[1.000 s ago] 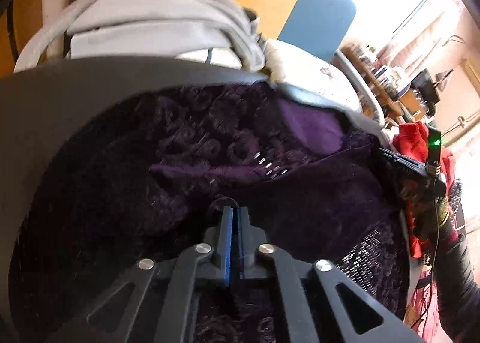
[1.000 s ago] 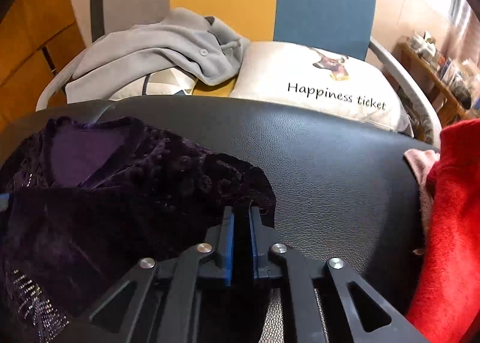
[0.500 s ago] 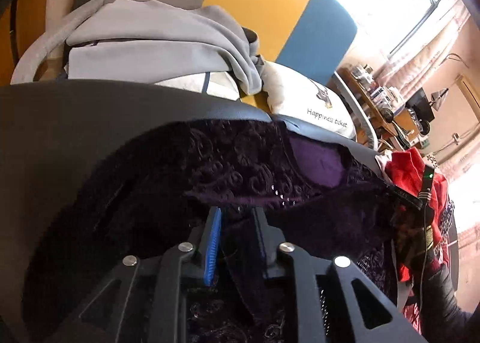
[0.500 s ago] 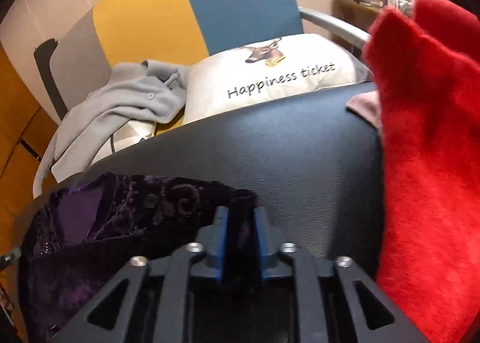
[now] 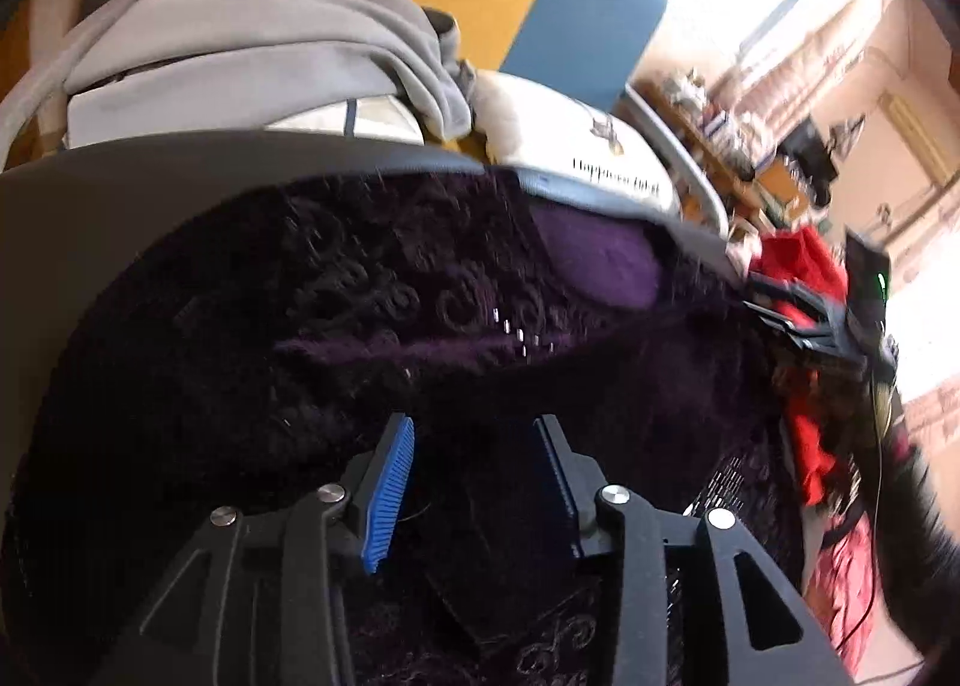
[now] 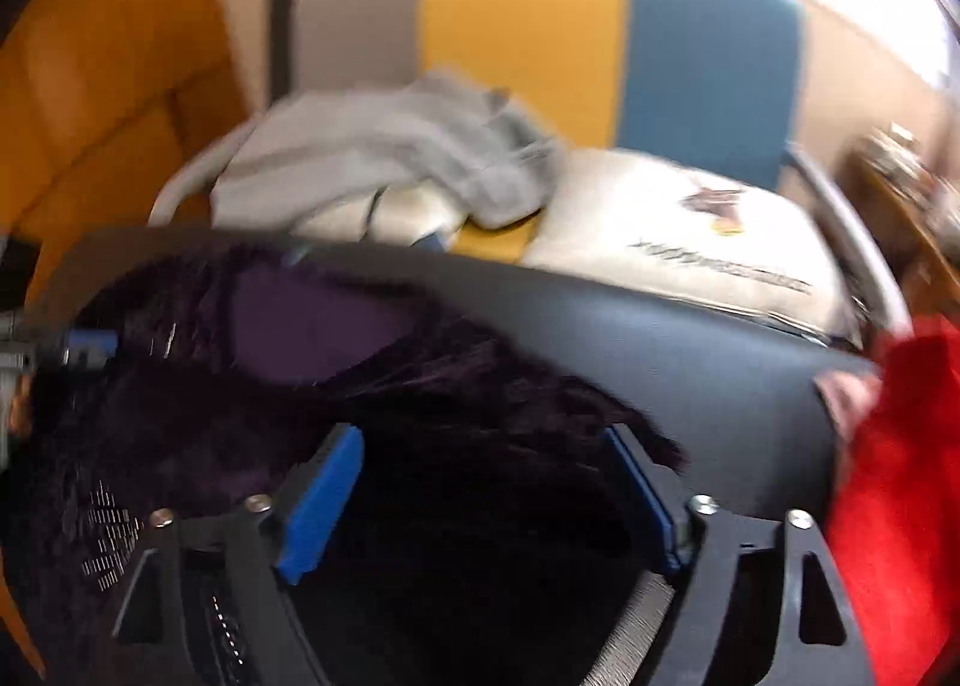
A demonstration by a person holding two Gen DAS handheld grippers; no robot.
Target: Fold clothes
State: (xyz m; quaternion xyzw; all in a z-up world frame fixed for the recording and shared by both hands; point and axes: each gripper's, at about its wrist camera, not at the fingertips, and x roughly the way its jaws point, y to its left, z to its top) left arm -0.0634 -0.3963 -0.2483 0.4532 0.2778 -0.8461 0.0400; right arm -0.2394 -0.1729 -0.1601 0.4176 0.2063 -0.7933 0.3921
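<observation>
- Left wrist view: left hand-held gripper (image 5: 474,482) has its jaws spread apart; blue pad on one finger (image 5: 390,497), darker pad on the other. Nothing clamped btwn them.
- Purple garment (image 5: 372,314) lies spread on the black counter (image 5: 90,194), directly under and ahead of the jaws. Velvet-type fabric w/ swirl pattern; plain lighter-purple lining shows at the neck opening. Row of small shiny beads near centre.
- Right hand-held gripper appears at the garment's far right edge in this view, blurred; its state can't be read from here.
- Right wrist view: right hand-held gripper (image 6: 480,500) also has jaws wide apart, blue pads (image 6: 321,506) facing inward. Purple garment (image 6: 312,326) sits btwn and ahead of the fingers, not pinched. Frame is motion-blurred.
- Red garment (image 6: 894,482) lies at the counter's right edge, just beside the right gripper. A pinkish piece shows at its upper-left border.
- Behind the counter: chair (image 6: 630,26) w/ grey, yellow and blue back panels.
- Grey garment (image 6: 372,158) is draped over the chair seat, left side, partly on a light cushion.
- White pillow (image 6: 678,230) w/ printed text and a small animal motif rests on the seat, right of the grey garment, touching it.
- Shelf w/ small items at far right, too blurred to identify.
</observation>
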